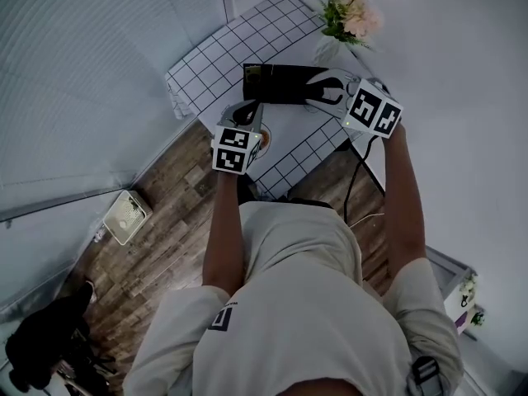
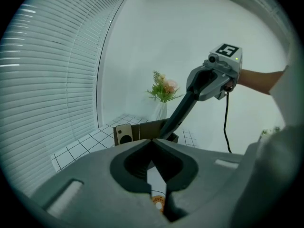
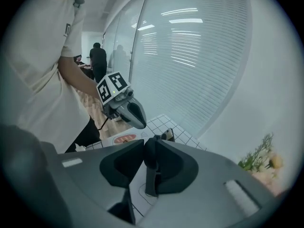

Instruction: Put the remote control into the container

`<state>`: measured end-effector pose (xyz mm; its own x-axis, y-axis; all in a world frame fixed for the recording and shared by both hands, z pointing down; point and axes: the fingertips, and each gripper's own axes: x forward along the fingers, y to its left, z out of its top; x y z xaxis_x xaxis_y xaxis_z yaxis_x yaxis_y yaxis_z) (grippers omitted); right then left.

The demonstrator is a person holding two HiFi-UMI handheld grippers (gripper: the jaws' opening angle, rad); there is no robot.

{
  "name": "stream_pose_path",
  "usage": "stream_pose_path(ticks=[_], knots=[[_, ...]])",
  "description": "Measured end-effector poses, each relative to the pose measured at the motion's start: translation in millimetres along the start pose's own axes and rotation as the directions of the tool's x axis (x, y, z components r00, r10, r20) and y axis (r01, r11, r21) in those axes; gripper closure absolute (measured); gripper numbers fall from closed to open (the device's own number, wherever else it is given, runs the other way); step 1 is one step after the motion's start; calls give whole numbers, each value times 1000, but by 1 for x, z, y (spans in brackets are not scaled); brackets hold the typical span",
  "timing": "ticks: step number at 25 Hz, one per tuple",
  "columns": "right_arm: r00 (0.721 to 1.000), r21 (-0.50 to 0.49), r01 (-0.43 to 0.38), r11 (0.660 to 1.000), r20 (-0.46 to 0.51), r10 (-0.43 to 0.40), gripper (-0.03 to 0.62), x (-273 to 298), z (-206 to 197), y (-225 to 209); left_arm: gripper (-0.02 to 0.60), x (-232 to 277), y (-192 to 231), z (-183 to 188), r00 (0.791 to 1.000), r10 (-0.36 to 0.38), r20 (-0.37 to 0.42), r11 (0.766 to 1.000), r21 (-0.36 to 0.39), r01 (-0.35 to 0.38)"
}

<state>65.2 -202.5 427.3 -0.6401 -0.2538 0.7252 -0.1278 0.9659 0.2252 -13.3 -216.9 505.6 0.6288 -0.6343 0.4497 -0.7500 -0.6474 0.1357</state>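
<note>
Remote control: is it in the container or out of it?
Out. The right claw is shut on the remote control, which hangs over the tabletop, short of the container.

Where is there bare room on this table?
Bare: the white grid-patterned tablecloth left of and beyond the dark rectangular container, and a strip before its right half. Crowded: the container's right end, between the flower vase and right hand-held gripper.

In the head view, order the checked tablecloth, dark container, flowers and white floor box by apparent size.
1. checked tablecloth
2. dark container
3. flowers and white floor box look about alike, so I won't rank those two.
</note>
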Motion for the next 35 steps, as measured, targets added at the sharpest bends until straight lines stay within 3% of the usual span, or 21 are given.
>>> stream_pose_path(ticks=[6,14,23,30,35], knots=[[997,-45,-5,999,-74,2,510,-8,1,-31,578,5,9,3,1000,-3,-2,1000,13,3],[988,22,-77,997,-129,79,509,49,-24,-40,578,6,8,11,1000,-15,-18,995,100,17],[979,83,-126,989,-149,138,508,89,-42,-37,578,0,21,4,999,9,-51,992,126,-3],[985,71,-63,995,-156,73,494,94,-39,-47,578,-4,25,6,999,36,-36,994,102,-32],[979,-27,33,999,-198,-37,456,70,-38,-60,578,-4,16,13,998,45,-32,992,120,-41]])
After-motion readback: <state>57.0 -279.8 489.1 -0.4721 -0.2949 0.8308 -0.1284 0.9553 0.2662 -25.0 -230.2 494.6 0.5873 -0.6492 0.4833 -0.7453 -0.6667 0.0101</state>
